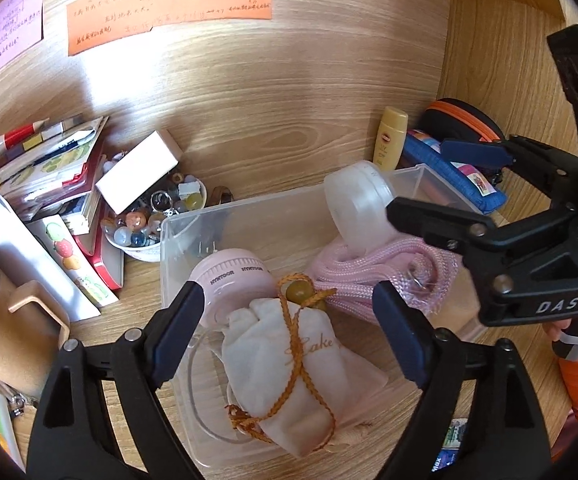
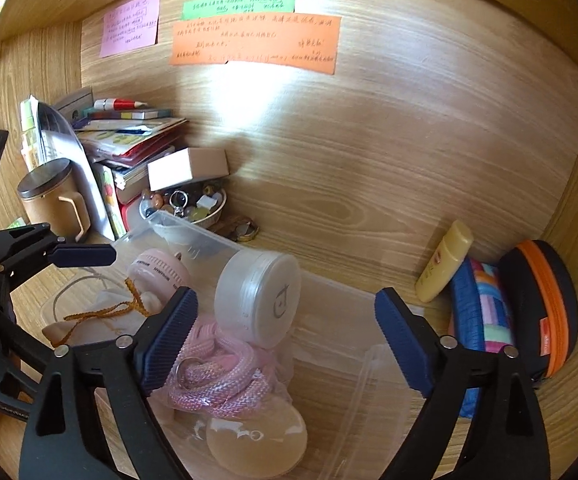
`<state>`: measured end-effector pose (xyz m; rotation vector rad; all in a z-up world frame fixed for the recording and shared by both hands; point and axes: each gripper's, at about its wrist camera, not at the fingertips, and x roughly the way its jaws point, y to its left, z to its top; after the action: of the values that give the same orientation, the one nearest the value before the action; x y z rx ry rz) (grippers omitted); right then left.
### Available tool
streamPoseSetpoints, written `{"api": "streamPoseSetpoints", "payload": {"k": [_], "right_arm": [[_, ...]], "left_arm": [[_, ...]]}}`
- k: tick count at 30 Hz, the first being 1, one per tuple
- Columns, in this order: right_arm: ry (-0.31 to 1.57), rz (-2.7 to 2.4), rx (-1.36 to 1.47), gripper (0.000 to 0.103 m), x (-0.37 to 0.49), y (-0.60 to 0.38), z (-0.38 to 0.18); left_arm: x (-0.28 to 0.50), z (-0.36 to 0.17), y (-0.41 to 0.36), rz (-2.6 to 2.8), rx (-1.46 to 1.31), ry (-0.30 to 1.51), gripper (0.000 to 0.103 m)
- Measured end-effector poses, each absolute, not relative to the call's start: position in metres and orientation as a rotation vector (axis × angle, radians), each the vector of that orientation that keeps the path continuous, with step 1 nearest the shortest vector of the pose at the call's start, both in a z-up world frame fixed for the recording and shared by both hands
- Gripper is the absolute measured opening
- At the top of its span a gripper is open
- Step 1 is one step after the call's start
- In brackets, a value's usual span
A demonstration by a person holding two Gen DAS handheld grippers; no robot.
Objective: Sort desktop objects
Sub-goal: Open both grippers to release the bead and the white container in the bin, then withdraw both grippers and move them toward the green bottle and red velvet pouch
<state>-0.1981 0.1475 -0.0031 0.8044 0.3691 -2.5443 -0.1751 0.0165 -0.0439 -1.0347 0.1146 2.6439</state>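
A clear plastic bin [image 1: 177,224] [image 2: 329,344] stands on the wooden desk. In it lie a white drawstring pouch with an orange cord [image 1: 289,364] [image 2: 101,320], a pink round fan [image 1: 233,280] [image 2: 161,272], a pink rope [image 1: 373,276] [image 2: 217,376] and a white round jar [image 1: 359,208] [image 2: 259,294] resting tilted on the rope. My left gripper [image 1: 289,332] [image 2: 85,256] is open above the pouch. My right gripper [image 2: 289,344] [image 1: 445,184] is open above the bin, just right of the jar; it touches nothing.
A bowl of marbles [image 1: 149,224] [image 2: 193,204], a white box [image 1: 139,172], stacked books [image 1: 49,168] [image 2: 129,140] and a lidded mug [image 2: 53,196] stand left. A yellow bottle [image 1: 389,136] [image 2: 445,260], a blue pouch [image 2: 477,312] and a black-orange case [image 2: 541,304] stand right.
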Motion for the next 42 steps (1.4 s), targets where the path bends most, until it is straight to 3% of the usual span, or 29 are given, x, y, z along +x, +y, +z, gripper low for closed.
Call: {"api": "streamPoseSetpoints", "payload": {"k": [5, 8, 10, 18, 28, 42], "right_arm": [[0.292, -2.542, 0.807, 0.090, -0.196, 0.157, 0.011], [0.284, -2.551, 0.764, 0.090, -0.185, 0.163, 0.024], [0.307, -2.568, 0.727, 0.103, -0.175, 0.166, 0.030], [0.365, -2.588, 0.673, 0.103, -0.121, 0.176, 0.036], [0.347, -2.558, 0.813, 0.103, -0.071, 0.191, -0.006], [0.192, -2.439, 0.974, 0.103, -0.008, 0.200, -0.069]], "left_arm": [[-0.166, -0.028, 0.011, 2.683, -1.031, 0.089, 0.087], [-0.150, -0.018, 0.006, 2.717, -0.996, 0.085, 0.093], [-0.137, -0.013, 0.003, 2.739, -0.981, 0.099, 0.095], [-0.088, -0.007, 0.000, 2.780, -0.970, 0.136, 0.098], [-0.038, -0.039, 0.003, 2.729, -1.074, -0.028, 0.098], [0.012, -0.069, 0.006, 2.696, -1.113, -0.052, 0.098]]}}
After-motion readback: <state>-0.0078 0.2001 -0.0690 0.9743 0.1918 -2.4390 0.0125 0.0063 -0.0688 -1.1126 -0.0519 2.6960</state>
